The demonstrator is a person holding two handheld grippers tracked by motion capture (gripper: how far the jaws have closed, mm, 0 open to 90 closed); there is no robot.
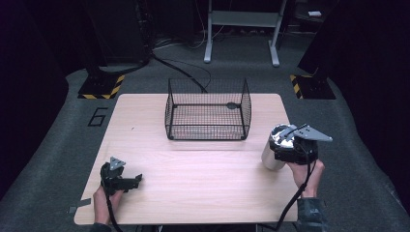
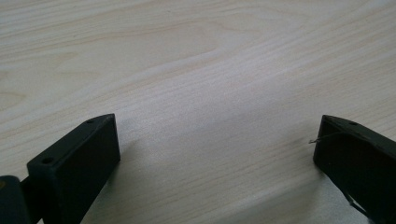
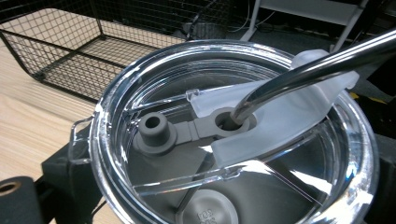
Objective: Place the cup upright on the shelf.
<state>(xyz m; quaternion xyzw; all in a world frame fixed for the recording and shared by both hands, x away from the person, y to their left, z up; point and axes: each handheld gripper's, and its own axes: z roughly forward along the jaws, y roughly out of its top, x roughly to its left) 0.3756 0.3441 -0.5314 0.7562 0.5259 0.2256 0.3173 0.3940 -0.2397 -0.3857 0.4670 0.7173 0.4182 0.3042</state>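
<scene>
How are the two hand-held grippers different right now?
The right gripper is shut on a steel tumbler with a clear lid and metal straw; the left gripper holds nothing, its jaws spread wide over bare table. The right one sits near the wire basket, toward the table's right edge; the left rests near the front left corner. Both are black, each held in one hand and trailing a cable.
</scene>
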